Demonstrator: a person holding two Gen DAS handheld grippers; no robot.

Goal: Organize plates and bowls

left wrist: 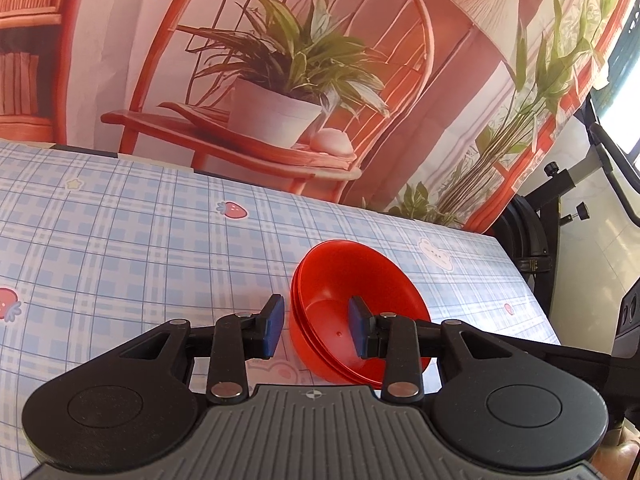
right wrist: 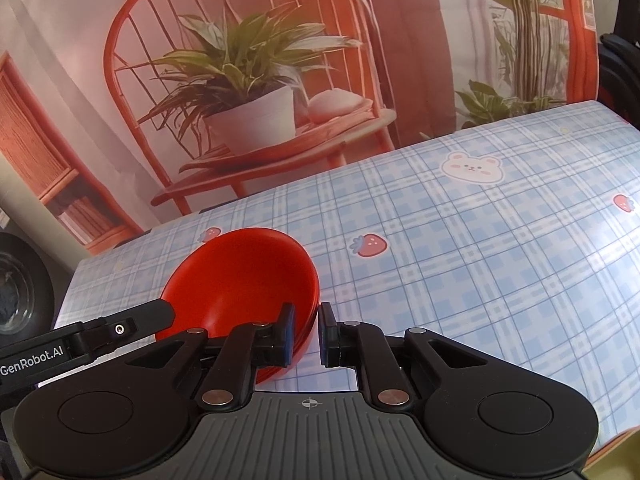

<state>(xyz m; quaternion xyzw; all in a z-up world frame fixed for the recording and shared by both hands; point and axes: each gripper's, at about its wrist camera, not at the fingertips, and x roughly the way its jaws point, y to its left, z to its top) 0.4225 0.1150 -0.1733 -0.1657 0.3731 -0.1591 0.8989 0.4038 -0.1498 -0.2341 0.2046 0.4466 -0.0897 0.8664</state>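
Bowls [left wrist: 352,312], red and glossy, nested in a short stack, sit on the table [left wrist: 120,240] near one of its side edges, toward the near side; the layered rims show at the stack's flank. No plates appear in either view. They look like thin moulded plastic: light, stiff enough to hold shape, slick on the wall, unlikely to break. The rim is the sensible place to pinch, one pad inside and one outside.

The left gripper [left wrist: 316,326] has its jaws well apart, straddling the rim, one blue pad [left wrist: 357,328] inside the bowl and the other outside, neither clearly touching. The right gripper [right wrist: 306,330] straddles the rim on the opposite side with only a narrow gap between its jaws; whether the pads press the wall I cannot tell.

The table wears a smooth blue plaid cloth [right wrist: 480,260] printed with strawberries and bears. Behind hangs a printed backdrop [left wrist: 280,60] of a red chair and potted plant. Black exercise equipment [left wrist: 560,200] stands past the table's end.
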